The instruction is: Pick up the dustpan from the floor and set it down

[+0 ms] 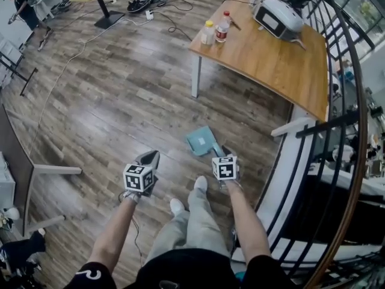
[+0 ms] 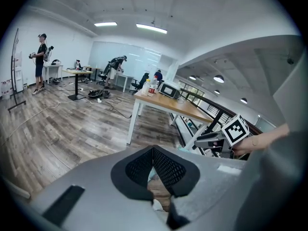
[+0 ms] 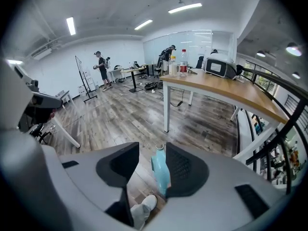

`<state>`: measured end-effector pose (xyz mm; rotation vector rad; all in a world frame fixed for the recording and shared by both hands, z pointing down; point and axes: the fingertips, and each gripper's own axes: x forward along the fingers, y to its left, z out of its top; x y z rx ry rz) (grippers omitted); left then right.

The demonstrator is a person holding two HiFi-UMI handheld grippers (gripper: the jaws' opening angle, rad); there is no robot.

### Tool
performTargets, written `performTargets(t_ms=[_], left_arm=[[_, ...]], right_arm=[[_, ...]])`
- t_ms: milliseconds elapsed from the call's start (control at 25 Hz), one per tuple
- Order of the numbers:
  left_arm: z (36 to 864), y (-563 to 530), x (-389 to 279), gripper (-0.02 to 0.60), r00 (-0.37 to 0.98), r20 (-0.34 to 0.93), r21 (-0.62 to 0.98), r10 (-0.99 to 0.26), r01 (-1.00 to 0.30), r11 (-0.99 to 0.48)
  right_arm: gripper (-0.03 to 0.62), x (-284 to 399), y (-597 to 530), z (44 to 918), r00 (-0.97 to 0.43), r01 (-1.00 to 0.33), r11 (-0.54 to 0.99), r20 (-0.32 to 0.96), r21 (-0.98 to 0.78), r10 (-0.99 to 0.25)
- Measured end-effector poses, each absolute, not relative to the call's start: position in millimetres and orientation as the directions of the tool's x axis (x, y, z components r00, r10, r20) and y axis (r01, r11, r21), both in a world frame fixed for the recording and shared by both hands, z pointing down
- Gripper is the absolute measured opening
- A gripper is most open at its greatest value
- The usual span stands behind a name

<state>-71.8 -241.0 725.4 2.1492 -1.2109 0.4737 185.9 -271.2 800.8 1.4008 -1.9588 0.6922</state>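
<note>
A teal dustpan [image 1: 201,141] shows just ahead of my right gripper [image 1: 221,152], in front of my feet. In the right gripper view its narrow teal part [image 3: 161,174] stands between the jaws of my right gripper [image 3: 151,150], against the right pad [image 3: 185,165]. Floor shows between it and the left pad, so the jaws are open around it. Whether the dustpan rests on the floor I cannot tell. My left gripper [image 1: 150,156] is held to the left, apart from the dustpan. Its jaws meet at the tips with nothing in them [image 2: 153,150].
A wooden table [image 1: 271,53] carrying bottles [image 1: 222,27] and a white appliance [image 1: 278,18] stands beyond the dustpan. A black railing [image 1: 337,131] runs along the right. Cables [image 1: 147,2] lie on the far floor, and a white desk frame [image 1: 54,170] stands at left. My shoes [image 1: 200,184] are close under the grippers.
</note>
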Motion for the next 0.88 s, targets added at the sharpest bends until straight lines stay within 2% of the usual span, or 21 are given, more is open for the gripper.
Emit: performTargets(t_ms=[120,280,320,880], left_arm=[[698.3,-235.9,-66.7,-0.003,0.535,0.549,0.341,-0.642,-0.845,-0.412],[662.3,-220.3,-58.5,-0.003,0.566,0.515,0.351,-0.644,-0.825,-0.444],[652.1,-217.3,-57.1,-0.003,0.572,0.504,0.347,-0.647,-0.82,-0.454],[498.4,-187.9,-69.9,-0.003,0.569,0.287,0.307,-0.771,-0.817,-0.488]], right_arm=[[0.132,188.9,-262.3,765.9,-0.244,-0.956,0.288,0.721,-0.064,-0.649],[0.014,193.4,-242.5,713.0,-0.24,-0.962,0.264,0.698,-0.075,-0.675],[0.004,192.6,-239.2,697.9,-0.245,-0.961,0.265,0.686,-0.078,-0.685],[-0.005,166.0,-201.8,519.2,-0.36,-0.926,0.368,0.481,-0.081,-0.8]])
